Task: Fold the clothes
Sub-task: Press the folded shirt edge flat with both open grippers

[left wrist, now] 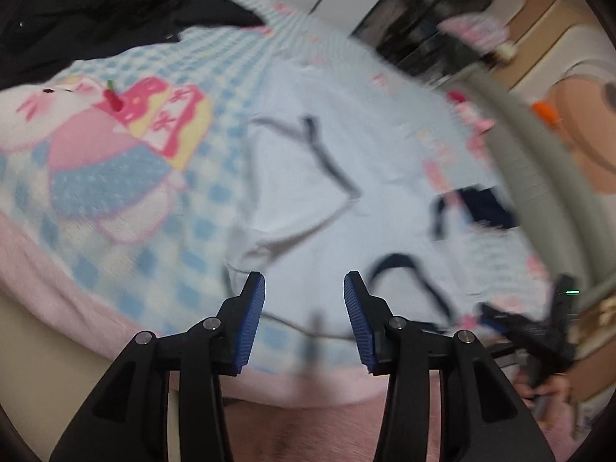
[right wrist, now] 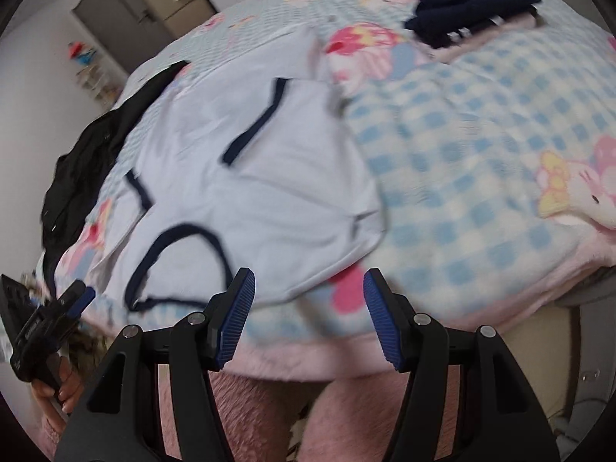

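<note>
A pale blue top with dark navy trim [left wrist: 327, 200] [right wrist: 250, 177] lies spread on the checkered bed blanket, neckline toward the near edge. My left gripper [left wrist: 304, 288] hovers open above the top's near hem, nothing between its blue pads [left wrist: 250, 319]. My right gripper [right wrist: 310, 288] is open too, just off the garment's near right corner, empty. The other gripper shows at each view's edge, the right gripper [left wrist: 535, 327] and the left gripper [right wrist: 50, 315], each held in a hand. Both views are blurred.
A blue-and-white checkered blanket with pink cartoon figures [left wrist: 115, 154] [right wrist: 481, 161] covers the bed. Black clothes [left wrist: 96, 11] [right wrist: 88, 161] are heaped at one side. A folded navy garment [right wrist: 473, 4] [left wrist: 481, 204] sits farther off. A door [right wrist: 111, 23] stands beyond. Pink fleece-covered legs [right wrist: 346, 415] are below.
</note>
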Demonstrator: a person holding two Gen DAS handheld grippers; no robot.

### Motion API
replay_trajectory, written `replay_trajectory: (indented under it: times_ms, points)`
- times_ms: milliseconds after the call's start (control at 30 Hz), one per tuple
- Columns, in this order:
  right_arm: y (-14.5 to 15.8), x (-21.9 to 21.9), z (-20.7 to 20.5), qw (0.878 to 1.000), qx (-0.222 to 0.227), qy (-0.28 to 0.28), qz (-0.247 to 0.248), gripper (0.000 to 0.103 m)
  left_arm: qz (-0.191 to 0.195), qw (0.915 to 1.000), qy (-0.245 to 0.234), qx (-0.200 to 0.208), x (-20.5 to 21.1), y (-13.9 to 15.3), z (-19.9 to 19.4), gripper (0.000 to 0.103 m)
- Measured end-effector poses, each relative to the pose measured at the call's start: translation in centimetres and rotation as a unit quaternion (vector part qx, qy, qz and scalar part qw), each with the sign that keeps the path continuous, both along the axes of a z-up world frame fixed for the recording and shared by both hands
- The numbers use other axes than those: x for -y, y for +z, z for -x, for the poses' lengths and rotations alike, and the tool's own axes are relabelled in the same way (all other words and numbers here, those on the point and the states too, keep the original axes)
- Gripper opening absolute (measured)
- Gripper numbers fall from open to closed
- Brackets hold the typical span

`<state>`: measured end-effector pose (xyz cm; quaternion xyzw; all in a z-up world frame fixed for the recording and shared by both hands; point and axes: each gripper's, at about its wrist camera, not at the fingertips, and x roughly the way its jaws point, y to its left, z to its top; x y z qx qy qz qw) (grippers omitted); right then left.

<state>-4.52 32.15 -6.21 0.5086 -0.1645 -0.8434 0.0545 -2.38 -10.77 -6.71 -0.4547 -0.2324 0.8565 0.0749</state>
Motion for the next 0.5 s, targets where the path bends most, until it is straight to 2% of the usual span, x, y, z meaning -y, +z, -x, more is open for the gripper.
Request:
replay_trajectory:
  times_ms: [133, 233, 300, 433, 500]
  points:
    - [-0.9, -0.3, 1.0, 1.000, 0.003, -0.017, -0.015, 0.061, 0.011, 0.9993, 0.031, 0.017, 0.1, -1.0, 0.4, 0.042]
    - [-1.1, -0.6, 1.3, 0.999, 0.010, -0.021, -0.025, 0.061, 0.043, 0.9987, 0.028, 0.000, -0.6, -0.1, 0.0, 0.042]
    - [-1.0, -0.6, 1.4, 1.000, 0.012, -0.015, -0.024, 0.061, 0.043, 0.9986, 0.017, -0.026, -0.5, 1.0, -0.4, 0.042]
    - [-1.2, -0.4, 1.8, 0.999, 0.012, -0.020, -0.023, 0.061, 0.045, 0.9976, 0.027, -0.046, 0.2, 2.1, 0.9, 0.042]
    - [-1.3, -0.3, 2.1, 0.999, 0.012, -0.023, -0.023, 0.062, 0.052, 0.9978, 0.029, -0.031, 0.3, 1.3, 2.2, 0.041]
